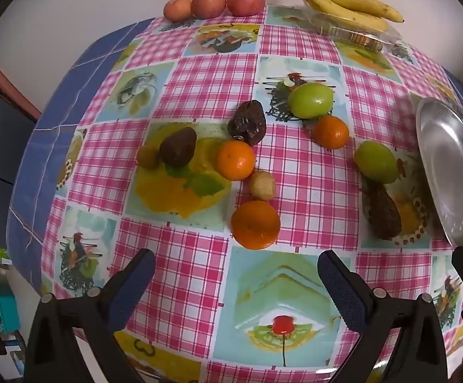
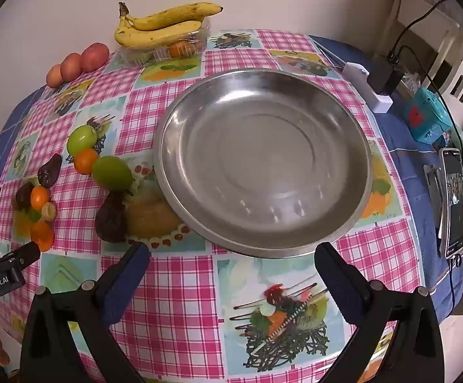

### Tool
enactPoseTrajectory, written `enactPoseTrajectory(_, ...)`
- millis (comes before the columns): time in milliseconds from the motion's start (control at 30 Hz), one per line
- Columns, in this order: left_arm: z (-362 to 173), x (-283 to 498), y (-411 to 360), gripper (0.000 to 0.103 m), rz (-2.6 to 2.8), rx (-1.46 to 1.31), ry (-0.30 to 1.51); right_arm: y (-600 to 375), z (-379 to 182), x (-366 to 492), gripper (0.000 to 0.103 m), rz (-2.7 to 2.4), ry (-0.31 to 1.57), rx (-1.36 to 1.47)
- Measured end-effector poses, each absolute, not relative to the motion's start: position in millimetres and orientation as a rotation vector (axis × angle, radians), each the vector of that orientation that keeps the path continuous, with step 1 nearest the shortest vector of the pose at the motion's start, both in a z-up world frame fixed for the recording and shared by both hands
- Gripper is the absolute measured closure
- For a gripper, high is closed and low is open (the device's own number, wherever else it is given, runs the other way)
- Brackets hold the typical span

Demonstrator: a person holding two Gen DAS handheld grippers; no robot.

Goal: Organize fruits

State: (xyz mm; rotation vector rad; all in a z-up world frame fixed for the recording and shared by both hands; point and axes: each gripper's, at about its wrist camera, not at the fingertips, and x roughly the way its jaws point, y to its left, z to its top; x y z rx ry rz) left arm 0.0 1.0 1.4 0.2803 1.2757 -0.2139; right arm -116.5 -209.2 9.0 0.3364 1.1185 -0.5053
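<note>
Loose fruit lies on the checked tablecloth: three oranges, the nearest just beyond my left gripper, which is open and empty. Two green fruits, dark avocados and a small yellowish fruit lie around them. An empty steel plate sits right of the fruit, straight ahead of my right gripper, which is open and empty. The same fruits show left of the plate in the right wrist view, with one green fruit close to the rim.
Bananas rest on a clear plastic box at the back by the wall. Three reddish fruits line the back edge. A phone, a teal box and a charger with cable lie at the right edge.
</note>
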Motion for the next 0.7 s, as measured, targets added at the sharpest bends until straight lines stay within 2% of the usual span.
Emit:
enactPoseTrajectory(400, 31, -30, 16, 0.0, -0.236, 0.333, 1.267, -211, 10, -118, 0.0, -0.497, 1.116, 0.343)
enactPoseTrajectory(700, 23, -27, 19, 0.001, -0.238, 0.239, 1.21, -209, 15, -119, 0.0, -0.497, 1.1, 0.339)
